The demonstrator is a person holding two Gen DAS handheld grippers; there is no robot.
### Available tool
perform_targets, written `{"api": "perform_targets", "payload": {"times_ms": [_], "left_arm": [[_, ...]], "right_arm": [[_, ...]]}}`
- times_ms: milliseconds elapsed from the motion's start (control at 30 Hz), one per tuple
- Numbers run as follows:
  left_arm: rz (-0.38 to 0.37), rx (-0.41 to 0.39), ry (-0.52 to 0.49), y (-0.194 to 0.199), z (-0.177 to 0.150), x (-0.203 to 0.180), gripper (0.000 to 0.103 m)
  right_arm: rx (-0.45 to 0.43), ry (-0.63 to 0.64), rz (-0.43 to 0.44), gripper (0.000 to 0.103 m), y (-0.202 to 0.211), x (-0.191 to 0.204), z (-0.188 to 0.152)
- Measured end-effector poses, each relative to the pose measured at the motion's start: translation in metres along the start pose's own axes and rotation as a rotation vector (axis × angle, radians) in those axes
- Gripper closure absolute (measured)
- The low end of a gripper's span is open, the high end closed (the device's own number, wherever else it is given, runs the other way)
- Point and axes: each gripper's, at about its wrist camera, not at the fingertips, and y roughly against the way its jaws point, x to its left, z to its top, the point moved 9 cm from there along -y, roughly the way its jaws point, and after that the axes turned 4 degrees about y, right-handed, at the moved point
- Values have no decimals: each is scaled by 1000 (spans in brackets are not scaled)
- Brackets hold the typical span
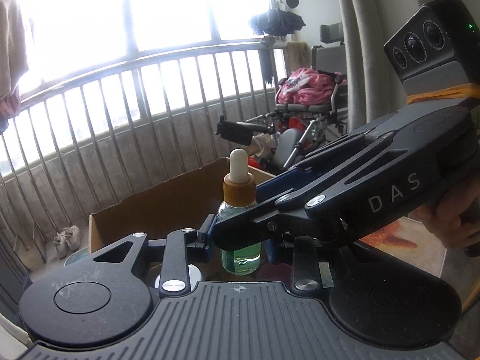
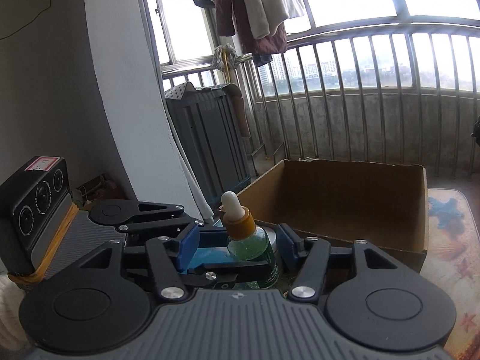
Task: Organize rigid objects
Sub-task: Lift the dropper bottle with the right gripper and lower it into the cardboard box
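Barred balcony [image 1: 144, 96]; left hand-held gripper [image 1: 240, 244] clamped on cylindrical glass bottle [image 1: 240, 259] (right hand-held gripper [image 2: 237, 247] apart)

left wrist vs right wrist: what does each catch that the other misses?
Left wrist only: a wheelchair piled with pink cloth, pale shoes by the railing, and a hand gripping the right claw's handle.

Right wrist only: a grey slatted panel leaning on the wall, dark red and white clothes hanging at the window, and the open right claw with blue pads standing clear of the bottle.

Both: the green glass dropper bottle with an amber collar and white bulb between the claws, and the open brown cardboard box.
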Motion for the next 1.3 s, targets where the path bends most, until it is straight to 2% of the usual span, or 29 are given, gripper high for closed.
{"api": "perform_targets", "payload": {"times_ms": [67,100,300,367,467,567,667,700,733,767,800,933,1067,1167,1300], "left_arm": [[0,12,-10,-14,4,18,72],[0,20,-4,-19,6,26,72],[25,147,43,-79,1,94,72],[39,206,105,-106,-5,123,72],[24,246,162,-136,-12,147,72],[65,299,99,-156,-23,161,72],[73,350,59,-173,-31,172,72],[66,367,60,-177,-32,174,72],[49,387,56,-181,-32,176,72],[39,407,23,-186,-32,176,72],[37,421,-1,-189,-32,176,72],[14,498,23,-201,-41,182,72],[39,521,-40,-205,-47,186,72],[14,561,-39,-210,-48,187,71],[43,580,-69,-212,-50,189,70]], "right_arm": [[-2,-2,-11,66,-17,-9,15],[5,6,-34,68,-26,-15,21],[38,0,-14,69,-87,-49,56],[68,-22,-22,71,-109,-66,64],[99,-37,-22,76,-141,-88,73],[158,-74,-9,77,-177,-105,71],[234,-72,-14,77,-210,-117,62],[251,-80,-10,77,-219,-119,59],[260,-81,-5,83,-226,-121,57],[251,-95,1,83,-232,-124,57],[249,-108,9,84,-236,-127,58],[261,-129,5,85,-253,-141,60],[281,-155,1,85,-261,-150,52],[281,-173,-2,85,-260,-156,48],[306,-179,-48,83,-260,-164,45]]}}
